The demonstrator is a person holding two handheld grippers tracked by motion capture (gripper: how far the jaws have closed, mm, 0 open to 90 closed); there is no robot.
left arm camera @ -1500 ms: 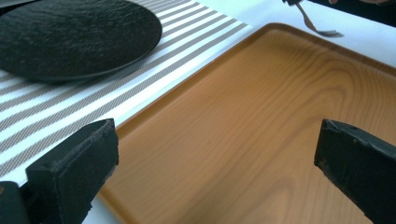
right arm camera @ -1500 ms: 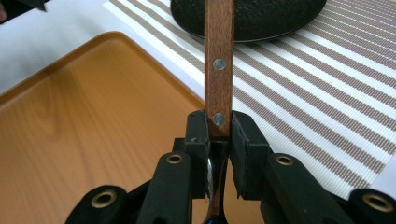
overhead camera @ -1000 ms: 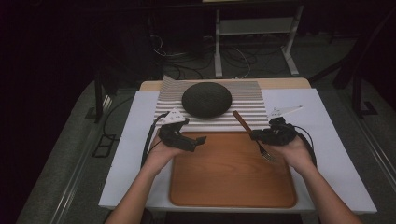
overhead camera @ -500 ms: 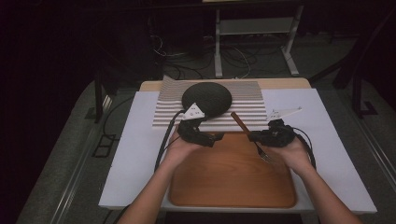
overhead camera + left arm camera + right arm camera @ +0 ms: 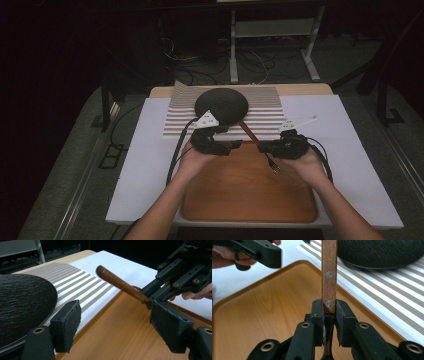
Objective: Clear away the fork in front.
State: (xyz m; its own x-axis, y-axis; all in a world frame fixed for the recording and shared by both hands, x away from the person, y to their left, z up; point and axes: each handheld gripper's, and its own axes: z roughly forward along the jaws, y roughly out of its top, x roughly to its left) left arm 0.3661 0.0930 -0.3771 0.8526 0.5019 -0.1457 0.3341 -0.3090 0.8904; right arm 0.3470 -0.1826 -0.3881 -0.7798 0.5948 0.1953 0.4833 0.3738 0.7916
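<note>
Fork held over the wooden tray

Fork (image 5: 260,147) with a brown wooden handle sits pinched in the right gripper (image 5: 275,147), whose jaws press on the handle's lower end just above the wooden tray (image 5: 240,200). The handle slants up toward the dark round plate (image 5: 221,105); the metal tines poke out behind the gripper, over the tray. Nothing lies in the tray itself, from what the high view shows.

The plate rests on a striped placemat (image 5: 265,117), and that on a white sheet (image 5: 345,150) covering the table. The left gripper (image 5: 222,146) hovers at the tray's far edge, just beside the plate, its jaws spread with nothing between them; they have just been closing.

The right gripper view shows two rivets in the handle (image 5: 329,277). The left gripper view shows the handle's rounded tip (image 5: 102,270) over the placemat's edge.
</note>
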